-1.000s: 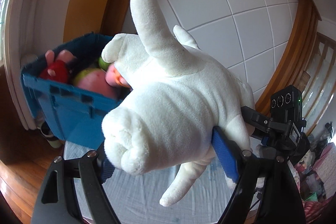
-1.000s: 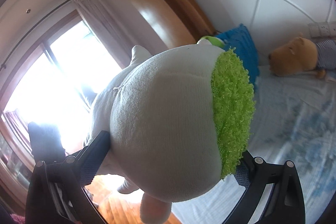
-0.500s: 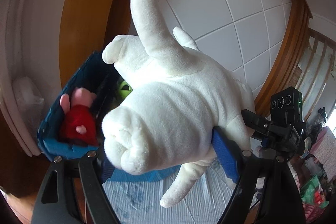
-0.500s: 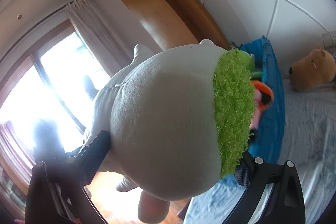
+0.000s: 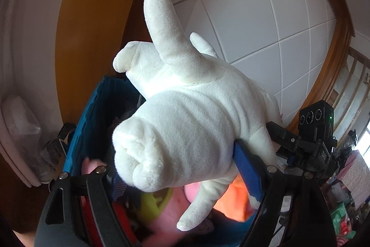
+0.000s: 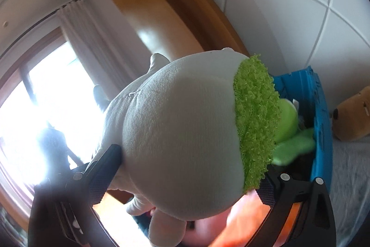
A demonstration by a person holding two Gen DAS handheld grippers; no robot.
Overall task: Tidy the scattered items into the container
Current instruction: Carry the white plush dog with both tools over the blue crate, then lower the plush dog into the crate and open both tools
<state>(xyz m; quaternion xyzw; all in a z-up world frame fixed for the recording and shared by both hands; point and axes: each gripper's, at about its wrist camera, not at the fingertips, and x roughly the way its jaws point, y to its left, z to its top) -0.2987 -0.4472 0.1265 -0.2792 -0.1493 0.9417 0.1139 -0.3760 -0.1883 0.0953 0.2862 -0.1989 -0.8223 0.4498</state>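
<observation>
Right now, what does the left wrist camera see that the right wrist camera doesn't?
Only the left view shows the white plush toy clamped in the left hand-held gripper. Only the right view shows the grey plush with a green fringe in the right hand-held gripper, and a brown plush. Both show the blue bin of toys.

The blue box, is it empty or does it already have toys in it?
Not empty. The blue box already holds a green plush plus pink and orange toys. How full it is, I cannot tell.
</observation>
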